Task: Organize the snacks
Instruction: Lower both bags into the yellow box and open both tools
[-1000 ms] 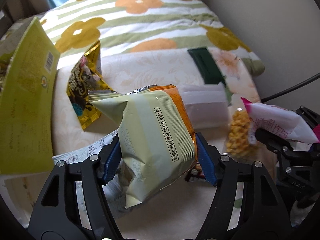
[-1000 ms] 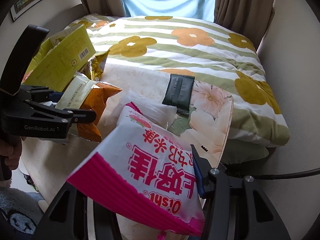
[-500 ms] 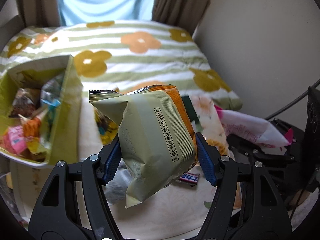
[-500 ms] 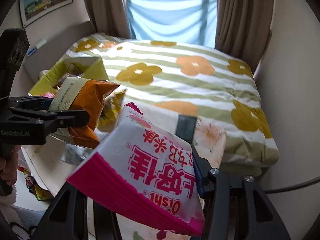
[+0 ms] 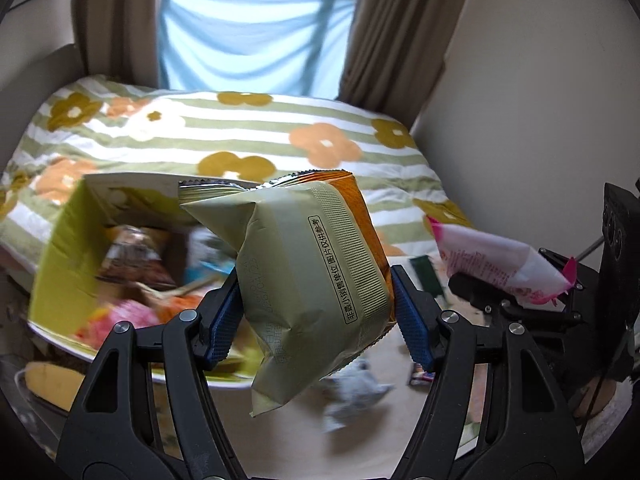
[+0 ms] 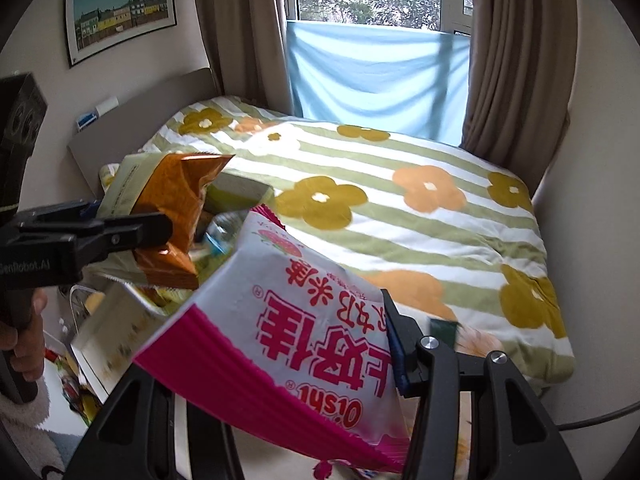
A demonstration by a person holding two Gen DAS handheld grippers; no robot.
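Both tongs have risen above the bed (image 5: pixel 240 136), the left tongs (image 5: pixel 316 312) clamping an orange-green snack bag (image 5: pixel 312 272), the right tongs (image 6: pixel 280 364) gripping a pink-white snack bag (image 6: pixel 296 328) near the yellow box (image 5: pixel 64 248).

- The contents of the yellow-green box (image 5: pixel 60 248), left of centre in the left wrist view, are smeared; single packets cannot be told apart.
- The olive and orange bag (image 5: pixel 312 280) covers the box's right part.
- A grey crumpled thing (image 5: pixel 352 392) at the lower centre is too blurred to name.
- In the right wrist view, the pink and white bag (image 6: pixel 304 328) hides the right gripper's left finger pad; its lower corner runs off the bottom edge.
- The hand (image 6: pixel 24 344) at the left edge is cut off by the frame.
- The small items (image 6: pixel 72 392) at the lower left are too blurred to read.
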